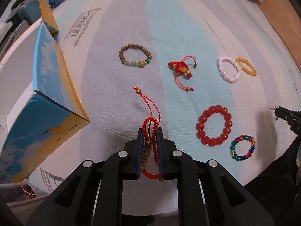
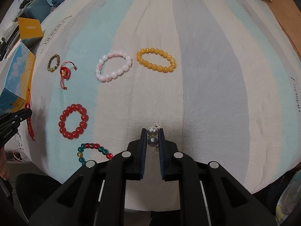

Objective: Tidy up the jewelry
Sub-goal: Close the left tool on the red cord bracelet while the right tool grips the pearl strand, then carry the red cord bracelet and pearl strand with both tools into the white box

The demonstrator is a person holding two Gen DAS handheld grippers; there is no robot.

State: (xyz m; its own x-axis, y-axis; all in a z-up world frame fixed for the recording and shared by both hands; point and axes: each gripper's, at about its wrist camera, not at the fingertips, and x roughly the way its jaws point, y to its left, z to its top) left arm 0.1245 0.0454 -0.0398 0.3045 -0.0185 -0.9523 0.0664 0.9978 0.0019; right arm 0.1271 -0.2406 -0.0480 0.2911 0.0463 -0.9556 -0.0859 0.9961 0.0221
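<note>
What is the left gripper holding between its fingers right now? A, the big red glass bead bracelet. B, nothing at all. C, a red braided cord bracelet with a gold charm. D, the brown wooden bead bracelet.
C: the left gripper is shut on the red braided cord bracelet, whose gold charm sits between the fingers, while the brown and big red bead bracelets lie on the cloth.

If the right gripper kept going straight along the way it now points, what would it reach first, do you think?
Probably bare striped cloth: the right gripper, shut on a pearl piece, points steeply down, and no bracelet lies ahead. Depth is unclear.
</note>
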